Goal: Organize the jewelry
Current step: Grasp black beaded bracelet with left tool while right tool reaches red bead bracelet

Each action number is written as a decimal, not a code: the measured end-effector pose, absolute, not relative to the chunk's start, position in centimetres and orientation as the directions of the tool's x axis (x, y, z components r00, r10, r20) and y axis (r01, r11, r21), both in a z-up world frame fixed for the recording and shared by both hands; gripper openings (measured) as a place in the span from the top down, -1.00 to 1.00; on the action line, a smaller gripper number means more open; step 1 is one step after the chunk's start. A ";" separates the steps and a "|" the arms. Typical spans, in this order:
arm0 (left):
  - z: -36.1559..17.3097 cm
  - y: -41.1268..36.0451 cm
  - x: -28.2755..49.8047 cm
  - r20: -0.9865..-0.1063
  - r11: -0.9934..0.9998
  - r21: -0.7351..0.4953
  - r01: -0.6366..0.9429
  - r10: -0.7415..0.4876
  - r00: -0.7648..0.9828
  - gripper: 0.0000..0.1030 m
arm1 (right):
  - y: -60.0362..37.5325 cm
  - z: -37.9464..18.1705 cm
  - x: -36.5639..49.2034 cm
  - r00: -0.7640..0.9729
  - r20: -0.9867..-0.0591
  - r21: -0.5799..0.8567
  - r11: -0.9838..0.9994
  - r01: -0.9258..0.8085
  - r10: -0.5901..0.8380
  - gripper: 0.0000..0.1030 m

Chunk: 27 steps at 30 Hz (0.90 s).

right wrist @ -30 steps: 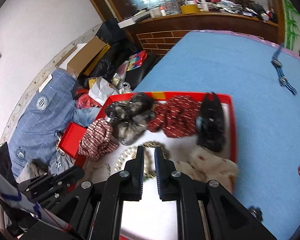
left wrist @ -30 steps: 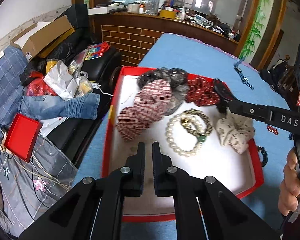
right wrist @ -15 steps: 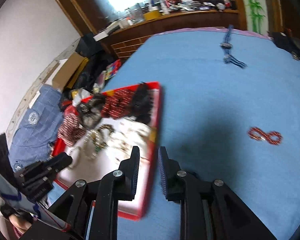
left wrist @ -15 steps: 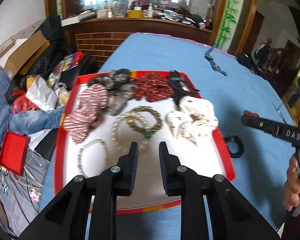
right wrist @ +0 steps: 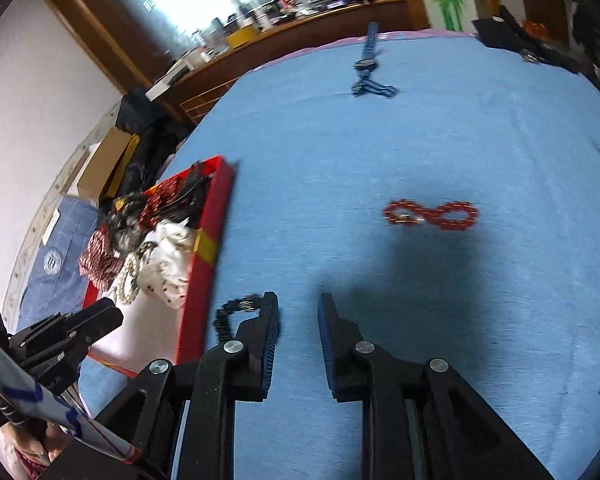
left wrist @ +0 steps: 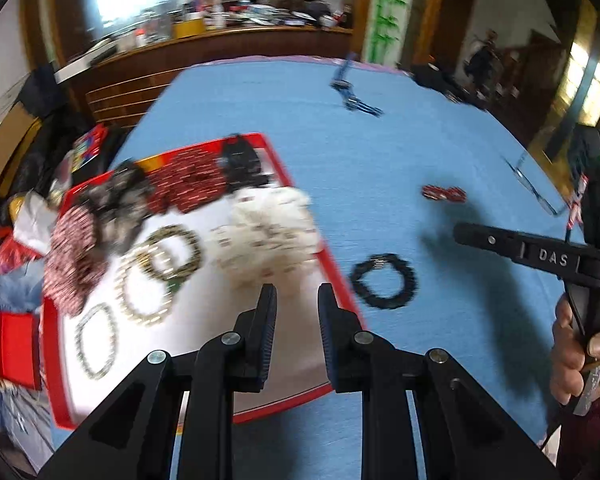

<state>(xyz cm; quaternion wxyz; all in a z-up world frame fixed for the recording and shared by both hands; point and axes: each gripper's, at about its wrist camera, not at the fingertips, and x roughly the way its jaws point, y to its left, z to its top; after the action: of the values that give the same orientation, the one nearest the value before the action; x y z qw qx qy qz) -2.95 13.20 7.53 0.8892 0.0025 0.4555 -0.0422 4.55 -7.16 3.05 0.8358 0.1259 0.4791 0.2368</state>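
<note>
While both tools hang empty with jaws slightly parted, the right tool [right wrist: 298, 314] sits over the blue surface [right wrist: 420, 128]; the red bracelet [right wrist: 431, 214] lies at one o'clock, outside the red tray [right wrist: 206, 248]. Next, seemingly: reach, pinch, carry traywards. Left tool [left wrist: 296, 306] hovers over the tray's edge.

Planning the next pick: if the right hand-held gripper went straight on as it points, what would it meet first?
Probably bare blue tablecloth; the right hand-held gripper is empty. The red bead bracelet lies further ahead, off right.
</note>
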 end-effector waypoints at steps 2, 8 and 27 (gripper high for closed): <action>7.2 11.6 -2.0 -0.824 0.991 -0.033 0.128 -0.100 0.558 0.60 | -8.3 3.0 4.5 0.438 -0.734 0.448 0.855 -0.261 0.519 0.44; 5.4 7.3 1.6 -0.875 0.970 0.005 0.243 -0.113 0.470 0.55 | -11.4 2.8 4.3 0.464 -0.726 0.464 0.859 -0.215 0.508 0.38; 1.5 4.0 5.5 -0.905 0.938 0.165 0.305 0.021 0.425 0.59 | -17.1 2.7 6.3 0.509 -0.725 0.487 0.868 -0.096 0.464 0.21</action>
<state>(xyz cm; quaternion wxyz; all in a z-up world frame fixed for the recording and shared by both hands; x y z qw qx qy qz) 5.51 3.99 1.47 0.8299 0.1542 0.5293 -0.0857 6.29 -17.13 2.73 0.8459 0.1968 0.4673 0.1654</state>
